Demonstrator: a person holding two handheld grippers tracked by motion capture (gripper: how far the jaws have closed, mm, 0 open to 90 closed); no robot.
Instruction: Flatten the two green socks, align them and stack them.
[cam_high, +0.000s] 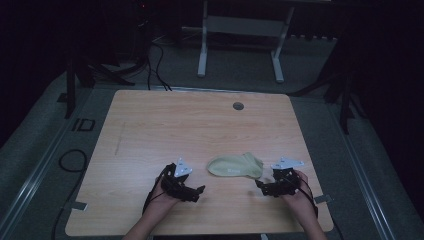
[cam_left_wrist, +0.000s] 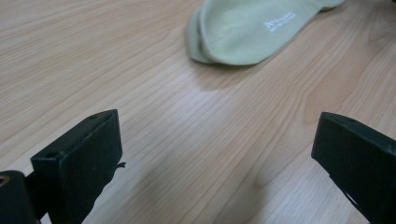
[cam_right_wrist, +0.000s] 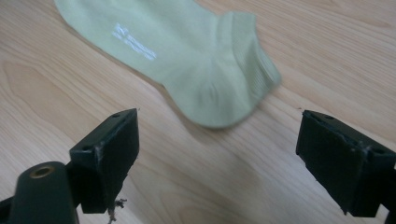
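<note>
A pale green ankle sock lies flat on the wooden table, toe to the left and cuff to the right, with small white lettering on its side. My left gripper rests on the table to the sock's lower left, open, jaws empty. In the left gripper view the sock's toe lies ahead, beyond the wide-apart jaws. My right gripper sits just below the sock's heel, open and empty. In the right gripper view the sock's heel and cuff lie just ahead of the jaws.
A grey cable grommet is set into the table near its far edge. White desk legs and black cables stand on the floor beyond. The table's front edge runs just below both hands.
</note>
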